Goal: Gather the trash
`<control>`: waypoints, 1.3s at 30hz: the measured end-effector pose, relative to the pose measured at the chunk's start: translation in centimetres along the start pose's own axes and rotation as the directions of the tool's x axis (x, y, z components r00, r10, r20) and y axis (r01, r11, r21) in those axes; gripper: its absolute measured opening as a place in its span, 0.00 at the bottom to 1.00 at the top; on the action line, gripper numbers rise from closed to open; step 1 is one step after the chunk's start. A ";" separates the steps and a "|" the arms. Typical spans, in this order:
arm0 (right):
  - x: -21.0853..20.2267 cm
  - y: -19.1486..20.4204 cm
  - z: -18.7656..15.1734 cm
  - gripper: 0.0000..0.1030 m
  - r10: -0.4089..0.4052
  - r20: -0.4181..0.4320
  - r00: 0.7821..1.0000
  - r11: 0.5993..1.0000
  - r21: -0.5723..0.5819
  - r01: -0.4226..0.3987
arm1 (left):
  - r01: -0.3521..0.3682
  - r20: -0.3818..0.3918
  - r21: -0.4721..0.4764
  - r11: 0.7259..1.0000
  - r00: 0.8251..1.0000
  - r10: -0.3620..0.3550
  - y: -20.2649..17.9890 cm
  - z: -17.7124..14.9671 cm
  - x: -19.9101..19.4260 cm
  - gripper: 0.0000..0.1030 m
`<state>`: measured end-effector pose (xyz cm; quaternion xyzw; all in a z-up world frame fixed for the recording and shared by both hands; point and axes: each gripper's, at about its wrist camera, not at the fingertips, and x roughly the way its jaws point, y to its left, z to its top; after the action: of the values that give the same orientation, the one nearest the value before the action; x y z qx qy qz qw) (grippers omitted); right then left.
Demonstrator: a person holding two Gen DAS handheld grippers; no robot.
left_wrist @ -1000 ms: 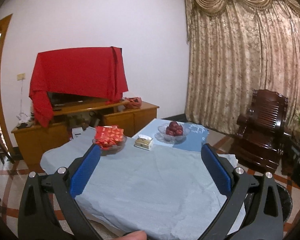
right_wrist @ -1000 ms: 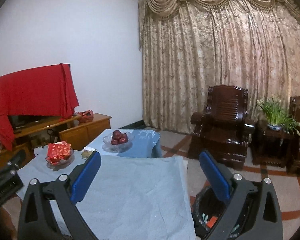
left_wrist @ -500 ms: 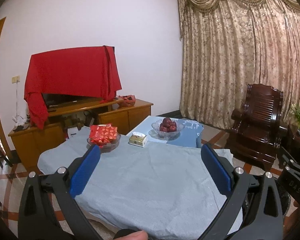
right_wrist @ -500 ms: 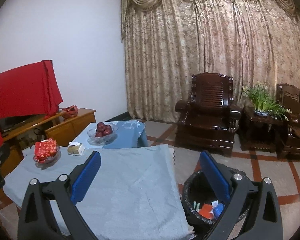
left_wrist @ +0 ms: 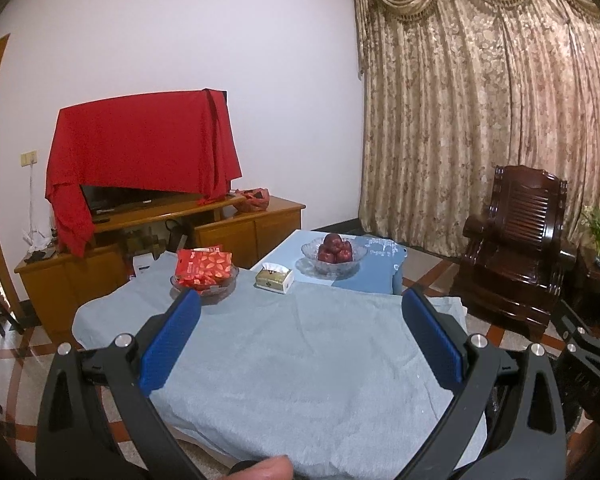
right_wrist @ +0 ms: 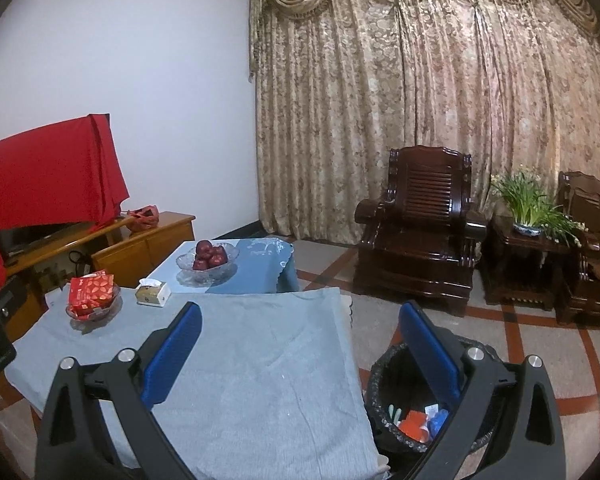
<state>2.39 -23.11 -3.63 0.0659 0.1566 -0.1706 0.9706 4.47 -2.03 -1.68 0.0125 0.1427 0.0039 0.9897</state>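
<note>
Right now your left gripper (left_wrist: 300, 342) hangs over the near half of the worktop (left_wrist: 300, 368), its jaws spread wide with nothing between them but the grey-blue cloth. Your right gripper (right_wrist: 298, 354) is just as wide apart and empty, straddling the worktop's right edge. Under its right jaw, at 5 o'clock in the right wrist view, the black-lined trash bin (right_wrist: 384, 384) stands on the floor, touching or just beside the worktop's corner; you can see the collected trash (right_wrist: 418, 424) in it: red, blue, white and pale green scraps. At 11 o'clock from the left gripper a glass bowl holds red packets (left_wrist: 202, 268). At 12 o'clock sits a tissue box (left_wrist: 274, 278), and beyond it a glass bowl of dark red apples (left_wrist: 335, 251) on a lighter blue cloth. At 3 o'clock in the left wrist view, part of the right gripper's black frame shows at the picture's edge.
</note>
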 end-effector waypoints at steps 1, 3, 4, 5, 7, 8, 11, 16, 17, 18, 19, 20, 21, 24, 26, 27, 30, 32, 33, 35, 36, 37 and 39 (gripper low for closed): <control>0.1 0.1 0.0 0.94 0.000 0.000 1.000 1.000 -0.001 0.000 | 0.001 0.004 0.001 1.000 1.000 -0.001 -0.1 0.0 -0.2 0.95; 0.0 0.2 0.1 0.94 0.001 0.000 1.000 1.000 -0.004 -0.001 | 0.000 0.013 0.001 1.000 1.000 0.000 -0.4 0.1 -0.5 0.95; 0.0 0.2 0.2 0.94 0.002 0.001 1.000 1.000 -0.005 -0.002 | 0.001 0.016 0.000 1.000 1.000 -0.001 -0.4 0.1 -0.6 0.95; -0.1 0.1 0.1 0.94 0.001 0.003 1.000 1.000 -0.006 -0.001 | 0.003 0.020 -0.001 1.000 1.000 -0.003 -0.5 0.1 -0.7 0.95; -0.3 0.0 0.2 0.94 0.002 0.006 1.000 1.000 -0.005 -0.002 | 0.002 0.025 -0.001 1.000 1.000 -0.002 -0.5 0.1 -1.1 0.95; -0.3 0.0 0.2 0.94 0.001 0.005 1.000 1.000 -0.006 -0.001 | 0.006 0.027 -0.001 1.000 1.000 -0.006 -0.6 0.1 -1.2 0.95; -0.4 0.0 0.3 0.94 0.001 0.007 1.000 1.000 -0.007 -0.001 | 0.014 0.028 -0.003 1.000 1.000 -0.013 -0.7 0.2 -1.3 0.95; -0.5 0.0 0.4 0.94 -0.001 0.012 1.000 1.000 -0.003 0.001 | 0.013 0.036 0.001 1.000 0.999 -0.013 -0.8 0.3 -1.5 0.95; -0.5 0.0 0.5 0.94 -0.002 0.012 1.000 1.000 -0.002 0.002 | 0.011 0.037 0.001 1.000 0.999 -0.011 -0.9 0.3 -1.6 0.95; -0.5 0.1 0.5 0.94 -0.001 0.012 1.000 1.000 -0.002 0.001 | 0.010 0.037 0.001 1.000 0.999 -0.010 -1.0 0.3 -1.6 0.95; -0.6 0.0 0.5 0.94 -0.002 0.013 1.000 1.000 -0.001 0.002 | 0.014 0.036 0.001 1.000 0.999 -0.014 -0.8 0.3 -1.5 0.95; -0.7 0.0 0.5 0.94 -0.002 0.015 1.000 1.000 -0.001 0.002 | 0.013 0.036 0.001 1.000 0.999 -0.013 -0.8 0.3 -1.5 0.95; -0.6 0.0 0.5 0.94 0.000 0.014 1.000 1.000 -0.002 0.000 | 0.012 0.036 0.002 1.000 0.999 -0.012 -0.8 0.3 -1.5 0.95; -0.6 0.1 0.6 0.94 -0.001 0.013 1.000 1.000 -0.003 0.001 | 0.011 0.038 0.001 1.000 0.999 -0.011 -0.9 0.3 -1.7 0.95; -0.6 0.1 0.6 0.94 0.000 0.013 1.000 1.000 -0.001 0.000 | 0.011 0.041 0.001 1.000 0.999 -0.011 -0.9 0.3 -1.6 0.95; -0.6 0.1 0.6 0.94 -0.001 0.013 1.000 1.000 -0.001 0.001 | 0.011 0.041 0.001 1.000 0.999 -0.011 -0.6 0.5 -1.4 0.95; -0.6 0.0 0.6 0.94 -0.002 0.012 1.000 1.000 -0.001 0.002 | 0.007 0.046 -0.003 1.000 0.999 -0.007 -0.4 0.7 -1.5 0.95; -0.6 0.0 0.6 0.94 0.000 0.011 1.000 1.000 0.000 0.000 | 0.005 0.049 -0.003 1.000 0.999 -0.005 -0.2 0.6 -1.4 0.95; -0.6 0.0 0.6 0.94 0.000 0.011 1.000 1.000 -0.001 0.000 | 0.004 0.049 -0.004 1.000 0.999 -0.004 -0.1 0.6 -1.4 0.95; -0.6 0.0 0.7 0.94 -0.002 0.012 1.000 1.000 -0.002 0.002 | 0.005 0.049 -0.006 1.000 0.999 -0.005 -0.1 0.6 -1.3 0.95; -0.6 -0.1 0.6 0.94 0.000 0.012 1.000 1.000 -0.001 0.000 | 0.005 0.049 -0.006 1.000 0.999 -0.004 -0.1 0.7 -1.3 0.95; -0.6 -0.1 0.6 0.94 -0.001 0.013 1.000 1.000 0.000 0.001 | 0.005 0.049 -0.005 1.000 0.999 -0.005 0.0 0.7 -1.3 0.95; -0.7 -0.3 0.7 0.94 -0.001 0.014 1.000 1.000 0.002 0.001 | 0.003 0.049 -0.008 1.000 0.999 -0.003 0.0 0.8 -1.3 0.95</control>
<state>1.89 -23.33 -2.80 0.0657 0.1496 -0.1719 0.9715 3.45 -2.04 -0.58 0.0086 0.1186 0.0026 0.9929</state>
